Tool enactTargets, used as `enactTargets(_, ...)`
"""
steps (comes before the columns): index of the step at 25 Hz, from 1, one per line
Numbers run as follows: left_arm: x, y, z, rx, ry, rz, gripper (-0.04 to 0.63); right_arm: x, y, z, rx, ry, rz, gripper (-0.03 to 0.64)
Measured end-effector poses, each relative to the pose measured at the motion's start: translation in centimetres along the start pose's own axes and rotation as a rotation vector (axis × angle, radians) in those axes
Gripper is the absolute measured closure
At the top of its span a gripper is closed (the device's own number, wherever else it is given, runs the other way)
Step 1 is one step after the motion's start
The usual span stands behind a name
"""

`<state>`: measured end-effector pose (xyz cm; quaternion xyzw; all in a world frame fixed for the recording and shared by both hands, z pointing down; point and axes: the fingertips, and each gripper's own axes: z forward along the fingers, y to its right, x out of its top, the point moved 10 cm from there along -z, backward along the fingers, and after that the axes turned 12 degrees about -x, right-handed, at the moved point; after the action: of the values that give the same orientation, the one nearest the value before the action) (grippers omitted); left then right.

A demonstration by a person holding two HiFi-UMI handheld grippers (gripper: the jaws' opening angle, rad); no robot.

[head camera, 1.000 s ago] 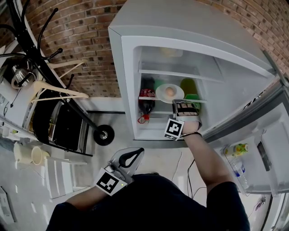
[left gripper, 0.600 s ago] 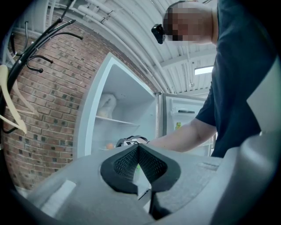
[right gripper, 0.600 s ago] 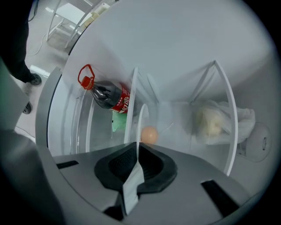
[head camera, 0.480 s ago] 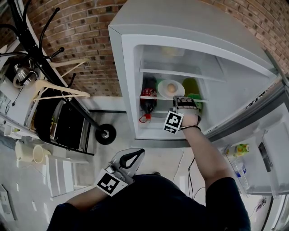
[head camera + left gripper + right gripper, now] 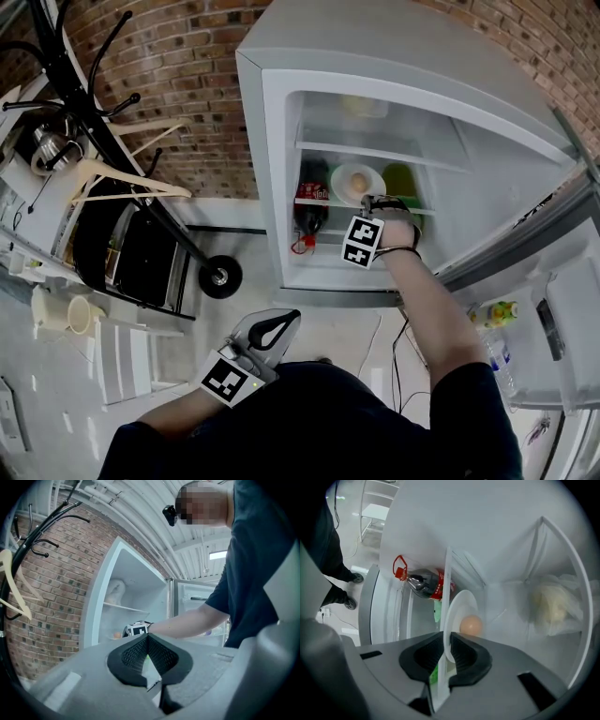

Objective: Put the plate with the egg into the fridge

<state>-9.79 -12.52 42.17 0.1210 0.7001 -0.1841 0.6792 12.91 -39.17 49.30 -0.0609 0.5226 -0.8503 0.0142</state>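
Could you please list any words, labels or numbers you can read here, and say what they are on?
No text here can be read.
Bottle label: white print on red, too blurred.
Door bottle: label too small.
Marker cube: black-and-white squares only, no letters.

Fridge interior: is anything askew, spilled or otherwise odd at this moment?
Nothing is spilled or damaged. The plate is level, on or just above the shelf, with the egg on it and its rim in the fingers of the right gripper. Only the dark soda bottle below seems to lie down, red-capped neck toward the opening.
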Motion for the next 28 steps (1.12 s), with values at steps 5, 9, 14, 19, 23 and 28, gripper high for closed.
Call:
enactTargets(5,0.0,0.2,0.1,-0.005,-0.001,0.000,0.592,0.2,-0.4,-0.1,-0.044,-0.004,-0.019,0.565)
enactTargets(9,0.0,0.4,0.3,-0.011,-0.004,0.000,0.592,-0.1,-0.7,-0.2,-0.071,0.001,0.001,0.560)
enactTargets(14,-0.1,0.7,0.2,-0.016,-0.008,-0.004,0.592,-0.5,-1.3,-0.2,-0.069,-0.012,0.005,0.537)
enactTargets(19,0.0,0.8,0.0,-0.019,-0.001,-0.001,0.592,-0.9,-1.7,-0.9,-0.087,-0.018,0.005,0.523)
enactTargets(23,0.1,0.8,0.3,-0.034,0.000,0.002,0.592,-0.6,-1.7,-2.9,-0.103,-0.004,0.027,0.523)
enactTargets(28,0.4,1.0,1.0,-0.072,0.012,0.023,0.592,0.1,-1.5,-7.3,-0.130,0.050,0.089,0.523)
